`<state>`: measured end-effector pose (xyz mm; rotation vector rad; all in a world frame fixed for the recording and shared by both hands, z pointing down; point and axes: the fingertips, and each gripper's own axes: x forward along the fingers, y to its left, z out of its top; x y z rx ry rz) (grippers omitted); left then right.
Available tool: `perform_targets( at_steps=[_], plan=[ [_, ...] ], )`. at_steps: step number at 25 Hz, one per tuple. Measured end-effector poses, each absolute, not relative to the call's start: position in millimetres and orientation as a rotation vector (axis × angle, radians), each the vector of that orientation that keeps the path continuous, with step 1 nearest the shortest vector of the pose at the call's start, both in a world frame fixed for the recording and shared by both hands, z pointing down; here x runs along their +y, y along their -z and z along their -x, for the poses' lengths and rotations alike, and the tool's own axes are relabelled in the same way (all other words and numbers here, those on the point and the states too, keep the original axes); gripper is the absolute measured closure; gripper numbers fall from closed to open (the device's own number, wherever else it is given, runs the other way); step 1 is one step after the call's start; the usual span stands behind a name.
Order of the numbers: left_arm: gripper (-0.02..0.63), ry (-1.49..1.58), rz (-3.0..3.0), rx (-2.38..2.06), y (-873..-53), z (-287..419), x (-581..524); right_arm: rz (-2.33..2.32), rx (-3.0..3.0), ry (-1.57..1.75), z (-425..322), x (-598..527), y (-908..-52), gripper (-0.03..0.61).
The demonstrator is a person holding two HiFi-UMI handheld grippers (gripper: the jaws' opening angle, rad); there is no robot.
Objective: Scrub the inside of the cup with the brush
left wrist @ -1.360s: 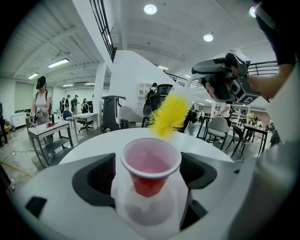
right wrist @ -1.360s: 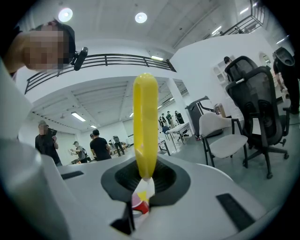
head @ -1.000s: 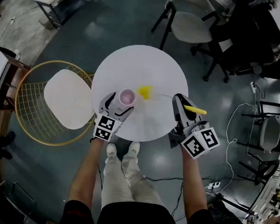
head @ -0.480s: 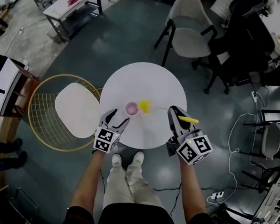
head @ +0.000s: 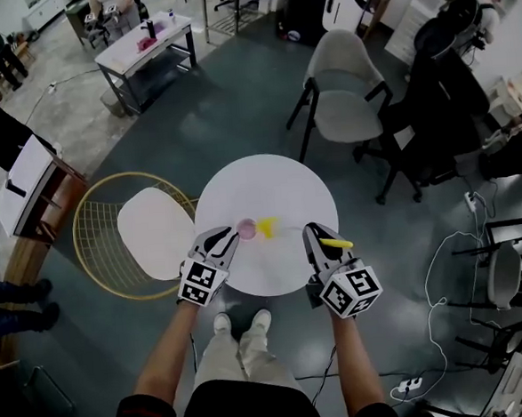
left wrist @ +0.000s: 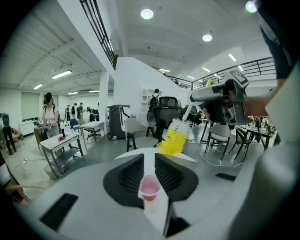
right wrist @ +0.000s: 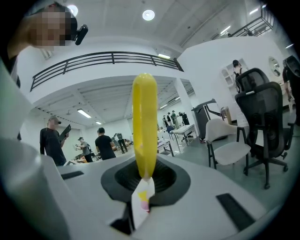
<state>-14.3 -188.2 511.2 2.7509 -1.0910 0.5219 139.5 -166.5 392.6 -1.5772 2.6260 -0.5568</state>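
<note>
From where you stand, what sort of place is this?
Probably a large open-plan office or lab: scattered office chairs, a long work table on a bare floor, and a railed upper gallery under ceiling lights.

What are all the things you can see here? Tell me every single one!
table: one, white, round, in front of the person.
cup: one, pink, held up over the table.
brush: one, yellow, bristles next to the cup.
wire chair: one, gold with a white seat, left of the table.
grey chair: one, beyond the table.
office chair: one, black, off to the right.
workbench: one, white-topped, far across the floor.
people: several, dark clothes, far off in the room.
left gripper: one, grey, jaws have just been closing, now clamped on the cup.
right gripper: one, grey, shut on the brush's handle.
</note>
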Motion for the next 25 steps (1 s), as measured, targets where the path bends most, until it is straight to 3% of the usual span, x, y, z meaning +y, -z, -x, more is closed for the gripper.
perform_targets(
  at_steps=[2, 6, 25],
  plan=[
    [0.567, -0.503, -2.755, -1.11, -487, 11, -187, 1.568, 2.635, 0.542, -142, -168, -381, 0.534],
    [0.597, -0.435, -2.751, -1.131, -442, 7, -177, 1.545, 2.647, 0.505, -144, -166, -358, 0.534],
    [0.6, -0.235, -2.867, -1.261, -301, 3, -127, 1.412, 2.729, 0.359, -127, -130, -297, 0.534]
  ],
)
